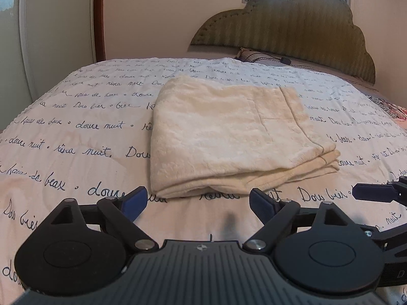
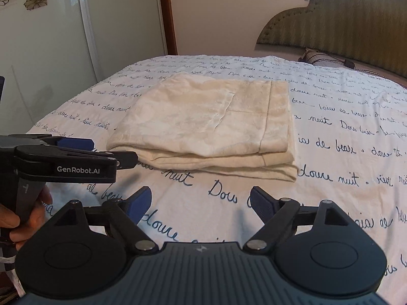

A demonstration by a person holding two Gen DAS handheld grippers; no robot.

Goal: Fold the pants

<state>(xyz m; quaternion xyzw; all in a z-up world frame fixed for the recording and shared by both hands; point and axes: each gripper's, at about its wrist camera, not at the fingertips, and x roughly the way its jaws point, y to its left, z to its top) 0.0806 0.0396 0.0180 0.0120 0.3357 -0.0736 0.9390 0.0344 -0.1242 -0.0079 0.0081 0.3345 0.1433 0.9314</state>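
Grippers (image 1: 197, 203) agape; pants (image 1: 229, 137) folded

Pants (image 1: 229, 137), cream, folded into a thick rectangle on bedspread (image 1: 76, 152) w/ script print. L gripper (image 1: 198, 203) just in front of the fold, fingers wide apart, holding nothing. R gripper tip (image 1: 374, 192) at right edge. Headboard (image 1: 292, 25) behind.

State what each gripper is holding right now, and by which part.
Nothing is held. The left gripper and right gripper are both open, fingers apart over the bedspread, short of the folded cream pants.
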